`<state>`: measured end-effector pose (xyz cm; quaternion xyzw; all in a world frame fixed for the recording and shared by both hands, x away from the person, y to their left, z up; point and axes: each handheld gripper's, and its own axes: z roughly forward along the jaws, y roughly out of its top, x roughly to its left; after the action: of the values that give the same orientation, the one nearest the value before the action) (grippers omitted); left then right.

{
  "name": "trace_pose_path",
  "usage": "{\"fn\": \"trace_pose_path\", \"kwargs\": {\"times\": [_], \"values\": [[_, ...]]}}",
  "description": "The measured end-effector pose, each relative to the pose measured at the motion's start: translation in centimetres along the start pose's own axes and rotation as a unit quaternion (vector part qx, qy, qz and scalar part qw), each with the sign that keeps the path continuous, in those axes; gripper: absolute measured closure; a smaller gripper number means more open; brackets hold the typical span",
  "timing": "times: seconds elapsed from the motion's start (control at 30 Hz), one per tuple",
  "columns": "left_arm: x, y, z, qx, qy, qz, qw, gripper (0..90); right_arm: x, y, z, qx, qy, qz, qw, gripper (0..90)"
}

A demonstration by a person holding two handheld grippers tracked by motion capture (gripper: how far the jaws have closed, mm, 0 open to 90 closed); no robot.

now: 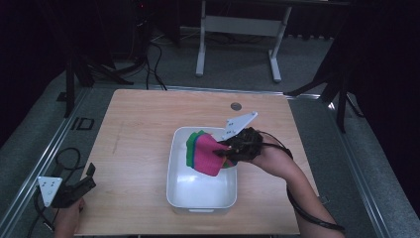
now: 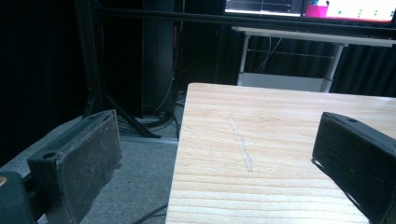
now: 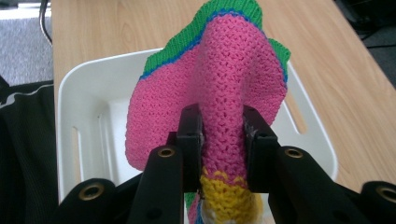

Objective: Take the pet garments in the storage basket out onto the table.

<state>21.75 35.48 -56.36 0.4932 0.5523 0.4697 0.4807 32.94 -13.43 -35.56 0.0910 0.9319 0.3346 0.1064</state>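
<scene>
A crocheted cloth [image 1: 205, 153], pink with a green and blue border and a yellow centre, hangs over the white bin [image 1: 178, 191]. My right gripper [image 1: 224, 150] is shut on a bunched fold of it. In the right gripper view the two black jaws pinch the pink cloth [image 3: 219, 102] above the bin [image 3: 88, 98], and the yellow part sits just below the pads. My left gripper [image 1: 90, 173] rests at the table's front left corner, open and holding nothing. Its jaws stand wide apart in the left gripper view, either side of the gripper's midpoint [image 2: 215, 154], with bare table [image 2: 261, 121] between them.
The wooden table [image 1: 143, 124] has a round metal grommet [image 1: 236, 106] near its far edge. A white desk frame [image 1: 237, 29] stands on the floor beyond. Cables [image 1: 156, 64] lie on the floor at the far left, and a black stand leg [image 2: 116, 112] rises beside the table.
</scene>
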Motion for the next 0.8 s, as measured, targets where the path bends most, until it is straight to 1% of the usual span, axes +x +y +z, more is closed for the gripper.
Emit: {"fn": "trace_pose_path", "kwargs": {"times": [0.23, 0.27, 0.3, 0.37, 0.4, 0.6, 0.8], "values": [[0.0, 0.0, 0.0, 0.000, 0.000, 0.001, 1.0000, 1.8, -1.0, -1.4, -2.1, -0.014, -0.026, 0.022, 0.9993, 72.5], [0.0, 0.0, 0.0, 0.000, 0.000, 0.001, 1.0000, 1.8, -1.0, -1.4, -2.1, -0.014, -0.026, 0.022, 0.9993, 72.5], [0.0, 0.0, 0.0, 0.001, 0.001, 0.002, 1.0000, 1.8, -1.3, -1.9, -2.7, -0.017, -0.032, 0.029, 0.9989, 72.5], [0.0, 0.0, 0.0, 0.001, 0.001, 0.002, 1.0000, 1.8, -1.4, -2.2, -2.9, -0.018, -0.036, 0.033, 0.9986, 72.5], [0.0, 0.0, 0.0, 0.002, 0.001, 0.002, 1.0000, 1.8, -1.6, -2.7, -3.3, -0.019, -0.043, 0.038, 0.9982, 72.5], [0.0, 0.0, 0.0, 0.002, 0.001, 0.002, 1.0000, 1.8, -2.3, -4.3, -4.8, -0.024, -0.066, 0.053, 0.9961, 72.5], [-0.1, 0.0, 0.0, 0.000, 0.001, 0.002, 1.0000, 1.8, -3.0, -6.2, -6.2, -0.026, -0.090, 0.077, 0.9926, 72.5]]}}
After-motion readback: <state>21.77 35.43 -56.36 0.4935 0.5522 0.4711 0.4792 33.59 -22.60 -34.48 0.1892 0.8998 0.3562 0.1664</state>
